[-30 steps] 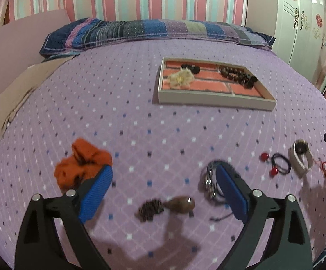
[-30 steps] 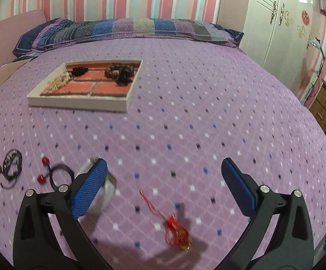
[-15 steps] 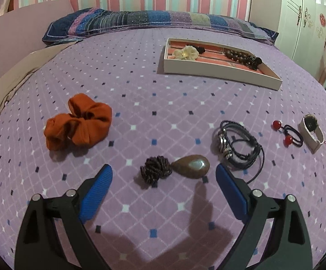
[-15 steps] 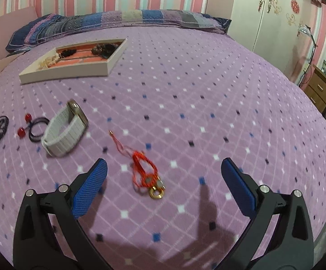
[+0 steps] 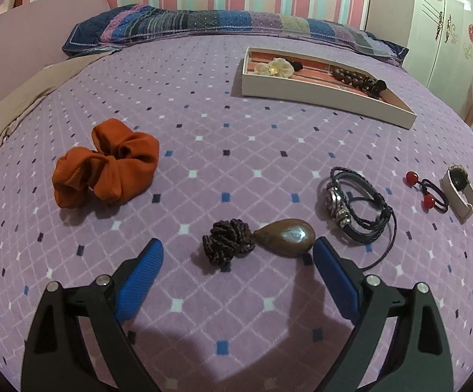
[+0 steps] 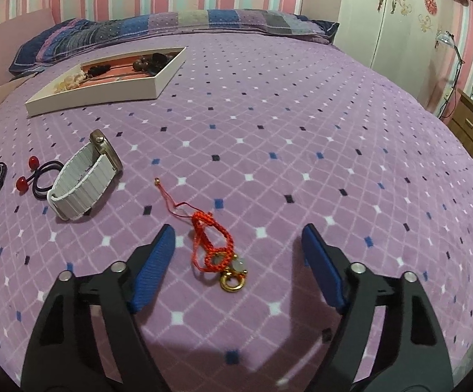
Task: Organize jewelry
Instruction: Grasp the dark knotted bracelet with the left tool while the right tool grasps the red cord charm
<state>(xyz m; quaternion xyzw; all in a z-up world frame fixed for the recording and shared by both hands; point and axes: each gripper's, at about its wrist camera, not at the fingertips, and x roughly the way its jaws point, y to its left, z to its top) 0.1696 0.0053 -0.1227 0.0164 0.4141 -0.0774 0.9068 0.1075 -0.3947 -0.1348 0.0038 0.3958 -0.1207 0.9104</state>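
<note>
My left gripper [image 5: 238,249] is open, low over the purple bed, with a brown teardrop pendant [image 5: 285,236] and its dark beaded cord [image 5: 228,242] lying between the fingertips. An orange scrunchie [image 5: 106,166] lies to the left, a black braided bracelet [image 5: 355,209] to the right. My right gripper [image 6: 236,238] is open, with a red cord bracelet with a gold ring [image 6: 217,251] between its fingertips. A white-banded watch [image 6: 84,179] and a black hair tie with red beads [image 6: 39,174] lie to its left. The white tray [image 5: 321,93] holds a cream flower and dark beads.
The tray also shows in the right wrist view [image 6: 106,89] at the far left. A striped patchwork pillow [image 5: 203,24] lies at the bed's head. A white wardrobe [image 6: 383,9] and a wooden dresser [image 6: 471,127] stand beyond the bed's right edge.
Both grippers have dropped lower and drawn back, so the pendant and the red cord bracelet now lie between their open fingertips. Nothing has been picked up.
</note>
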